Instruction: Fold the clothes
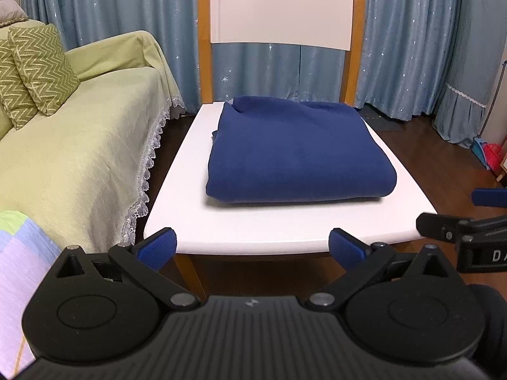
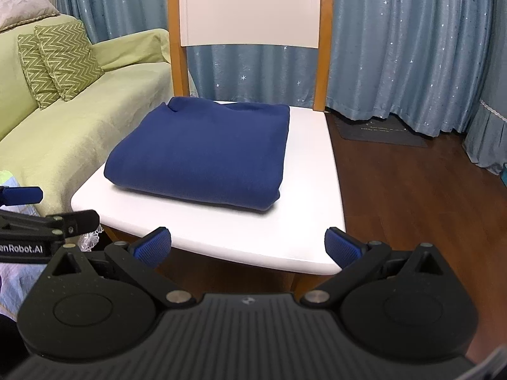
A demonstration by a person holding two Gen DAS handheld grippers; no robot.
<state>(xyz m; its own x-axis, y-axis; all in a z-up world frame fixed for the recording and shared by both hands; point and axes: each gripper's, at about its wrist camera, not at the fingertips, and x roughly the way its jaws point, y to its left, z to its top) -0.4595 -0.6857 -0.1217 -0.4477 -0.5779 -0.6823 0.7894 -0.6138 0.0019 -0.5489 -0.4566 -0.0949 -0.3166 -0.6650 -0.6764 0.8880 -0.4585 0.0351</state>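
Navy garment (image 1: 298,152) lying folded into a thick, roughly square bundle on the white seat (image 1: 279,224) of a chair, filling the middle of the left wrist view; rounded fold edge facing the lower part of the frame, a small puckered lump showing at the upper left corner of the bundle. Same garment (image 2: 202,155) sitting left of centre in the right wrist view, bare seat (image 2: 313,171) showing as a wide white strip along its right side and below it. Chair back panel (image 1: 280,3), white with orange-brown posts, rising at the top centre of both views.

Left gripper (image 1: 252,247) hovering at the lower centre of its own view, blue pads (image 1: 158,247) spread wide apart, holding nothing, not touching garment or seat; near edge of the seat showing between the fingers. Right gripper (image 2: 248,245) hovering likewise at the lower centre of its view, blue pads (image 2: 343,247) spread wide, gripping nothing, clear of the garment. Part of the left gripper (image 2: 47,221) intruding at the left edge of the right wrist view.

Surroundings: green-covered sofa (image 1: 79,145) with lace trim occupying the left of both views, two chevron cushions (image 1: 41,69) leaning at its upper left; blue star-patterned curtains (image 2: 405,47) hanging across the background; dark wooden floor (image 2: 412,196) at the right, with a dark mat (image 2: 383,131) lying beneath the curtains.
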